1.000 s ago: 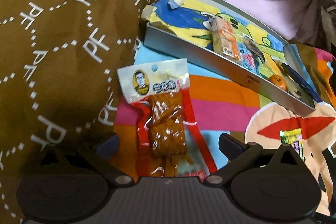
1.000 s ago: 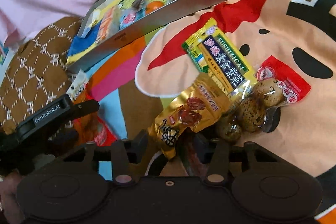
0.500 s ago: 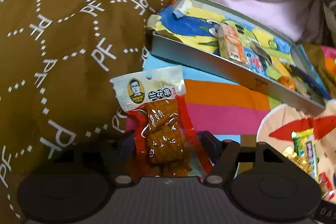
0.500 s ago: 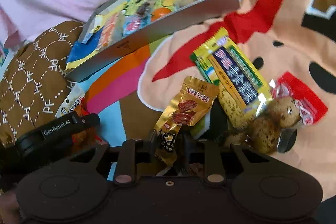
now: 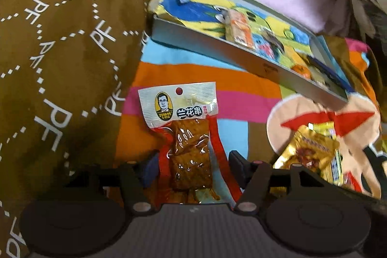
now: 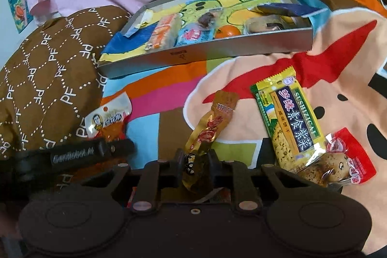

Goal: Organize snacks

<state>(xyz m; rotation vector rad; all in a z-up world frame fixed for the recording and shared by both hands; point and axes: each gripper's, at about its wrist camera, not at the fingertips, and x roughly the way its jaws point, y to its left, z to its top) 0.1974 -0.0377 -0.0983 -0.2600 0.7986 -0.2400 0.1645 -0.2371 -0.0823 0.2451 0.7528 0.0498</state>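
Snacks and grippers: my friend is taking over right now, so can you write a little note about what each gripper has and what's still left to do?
Left gripper: shut on the red tofu-skewer packet, held above the blanket.
Right gripper: shut on the gold snack packet.
Grey tray sits ahead by the brown cushion. It already holds an orange wrapped snack, a blue packet, a small orange fruit and a few more.
Left to do: put both held packets in the tray, then fetch the yellow-green packet and the red quail-egg packet still on the blanket.
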